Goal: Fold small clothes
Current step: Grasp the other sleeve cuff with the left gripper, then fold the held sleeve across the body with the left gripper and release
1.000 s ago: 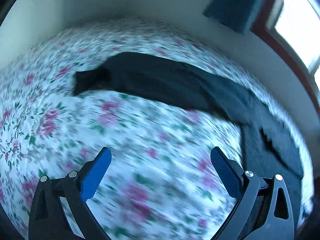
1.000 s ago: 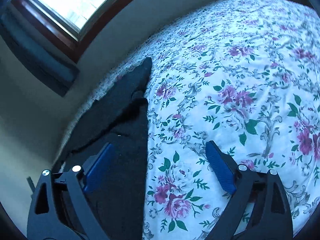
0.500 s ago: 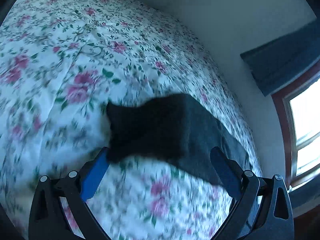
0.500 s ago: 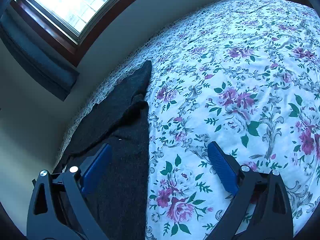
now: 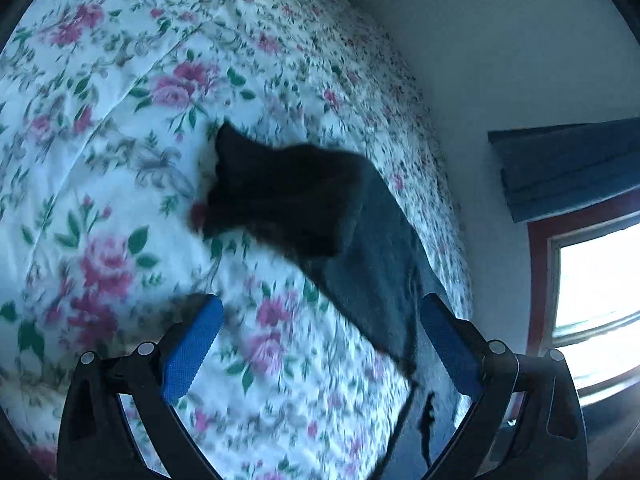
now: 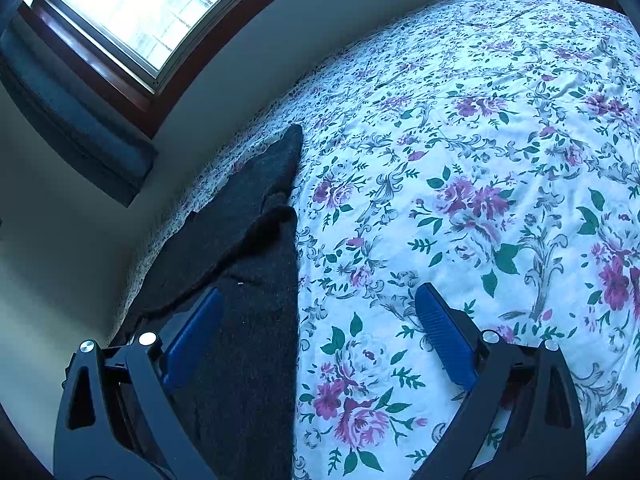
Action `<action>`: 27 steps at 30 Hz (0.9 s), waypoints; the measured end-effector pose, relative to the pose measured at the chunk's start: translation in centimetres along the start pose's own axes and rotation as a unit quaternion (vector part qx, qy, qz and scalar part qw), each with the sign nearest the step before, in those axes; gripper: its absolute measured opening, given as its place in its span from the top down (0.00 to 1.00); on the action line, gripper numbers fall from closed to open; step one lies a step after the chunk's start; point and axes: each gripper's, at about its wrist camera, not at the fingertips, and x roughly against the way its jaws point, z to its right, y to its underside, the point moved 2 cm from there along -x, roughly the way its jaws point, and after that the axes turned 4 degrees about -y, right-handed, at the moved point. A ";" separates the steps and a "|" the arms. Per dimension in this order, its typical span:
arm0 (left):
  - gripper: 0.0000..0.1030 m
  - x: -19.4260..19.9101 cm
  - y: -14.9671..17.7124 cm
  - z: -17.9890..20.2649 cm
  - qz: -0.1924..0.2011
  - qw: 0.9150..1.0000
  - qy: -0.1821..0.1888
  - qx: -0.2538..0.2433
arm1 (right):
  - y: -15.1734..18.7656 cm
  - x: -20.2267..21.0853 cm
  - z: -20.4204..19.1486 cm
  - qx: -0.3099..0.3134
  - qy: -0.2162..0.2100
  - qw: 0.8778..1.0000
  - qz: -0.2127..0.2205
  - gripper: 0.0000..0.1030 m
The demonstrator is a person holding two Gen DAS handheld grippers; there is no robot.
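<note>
Both claws hang wide open and empty over the floral bed (image 6: 460, 128): the left claw (image 5: 316, 328) near the dark garment (image 5: 304, 204), the right claw (image 6: 318, 320) straddling the garment's edge by the bed's window-side edge.

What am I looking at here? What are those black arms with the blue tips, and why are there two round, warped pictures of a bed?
There is no robot: a person holds a two-finger gripper in each hand, with a wide-angle camera on each that bends the view. One picture looks along the left gripper, the other along the right gripper. The blue tips are the finger pads. Both grippers are open and hold nothing. Below them is a bed with a flowered sheet, and on it lies a dark garment, waiting to be folded. A window is in the wall beside the bed.
</note>
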 end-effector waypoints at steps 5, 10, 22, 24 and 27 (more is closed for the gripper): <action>0.05 -1.5 -3.4 -0.1 0.042 0.999 0.001 0.025 | 0.1 0.0 -0.1 -0.001 0.000 1.000 0.002 0.07; 0.46 -1.4 -3.9 -0.1 0.030 0.999 0.003 0.025 | 0.1 -0.1 0.0 0.000 0.001 1.000 0.001 0.07; 0.91 -0.4 -5.3 1.7 0.055 0.996 -0.050 -0.045 | 0.0 -0.1 0.0 -0.001 0.003 1.000 0.003 0.07; 0.91 0.7 -4.9 4.6 0.080 0.991 -0.057 -0.089 | 0.0 -0.2 0.0 -0.002 0.003 1.000 0.004 0.07; 0.91 1.5 -3.2 9.1 0.096 0.984 -0.046 -0.143 | -0.1 -0.2 0.0 -0.002 0.004 1.000 0.006 0.07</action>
